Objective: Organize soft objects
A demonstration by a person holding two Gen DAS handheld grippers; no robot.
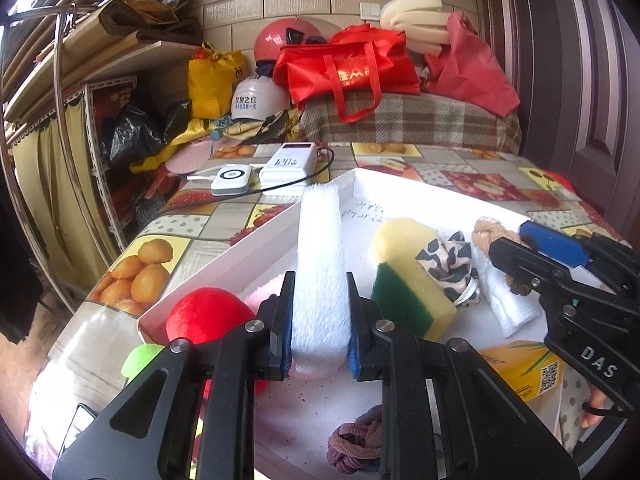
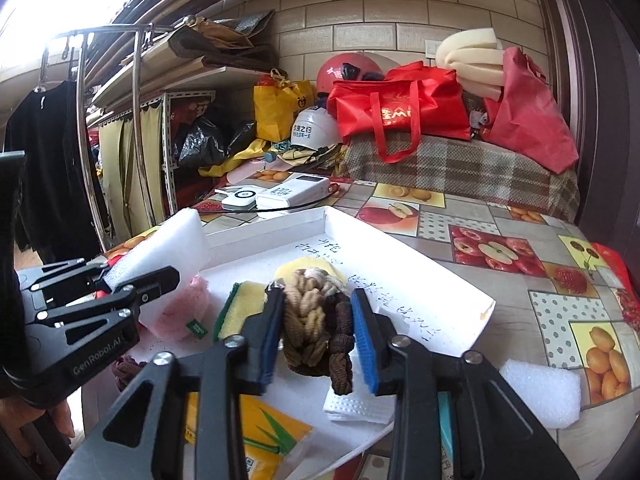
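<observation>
On the worktop [image 2: 460, 216] our white tray [image 2: 440, 276] already holds a sponge [image 1: 404, 276], red ball [image 1: 204, 312] and white cloth [image 1: 504, 300]. Our left tongs [image 1: 320, 320] clamp a foam strip [image 1: 320, 264] above it. Our right tongs [image 2: 320, 332] stand narrowly apart around the hair ties [image 2: 316, 320], seemingly let go. One foam block [image 2: 540, 392] lies outside.

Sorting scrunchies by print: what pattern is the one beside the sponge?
Leopard print, black spots on cream: the scrunchie shows best in the left wrist view.
</observation>
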